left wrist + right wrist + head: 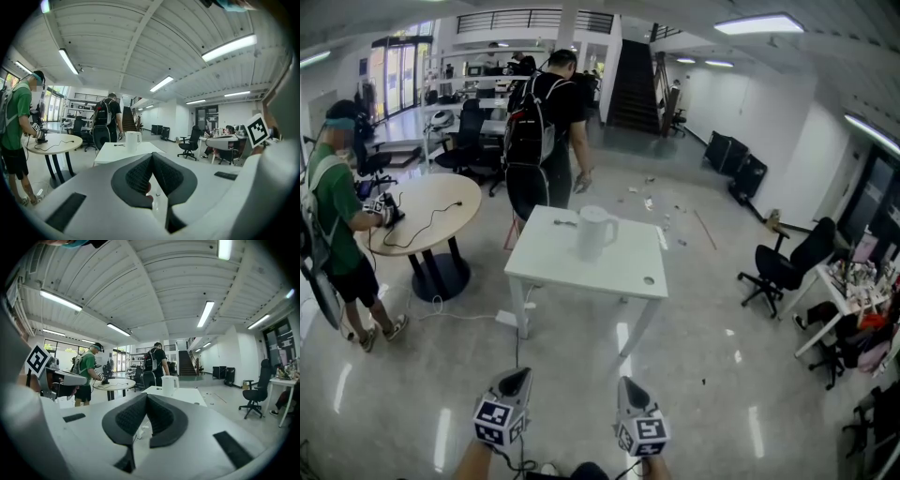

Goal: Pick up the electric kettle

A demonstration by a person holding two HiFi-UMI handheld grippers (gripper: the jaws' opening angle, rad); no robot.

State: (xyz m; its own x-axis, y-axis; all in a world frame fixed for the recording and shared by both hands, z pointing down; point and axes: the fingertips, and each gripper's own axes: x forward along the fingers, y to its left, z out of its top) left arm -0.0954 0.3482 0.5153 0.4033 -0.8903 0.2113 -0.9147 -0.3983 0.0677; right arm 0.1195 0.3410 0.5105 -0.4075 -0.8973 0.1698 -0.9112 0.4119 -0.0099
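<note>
The white electric kettle [594, 231] stands upright on the square white table [581, 274], close to the far edge. Its handle is on the right side. Nothing touches it. A small dark thing [564, 223] lies on the table just beside it; I cannot tell what it is. A person with a black backpack [534, 122] stands behind the table. A person in a green shirt [328, 192] stands by a round table [441, 202] at the left. The left gripper [516, 377] and the right gripper [627, 382] are well apart from the kettle and point toward it. The jaws of both are pressed together with nothing between them. Each carries a cube [495, 422] with black and white square marks.
</note>
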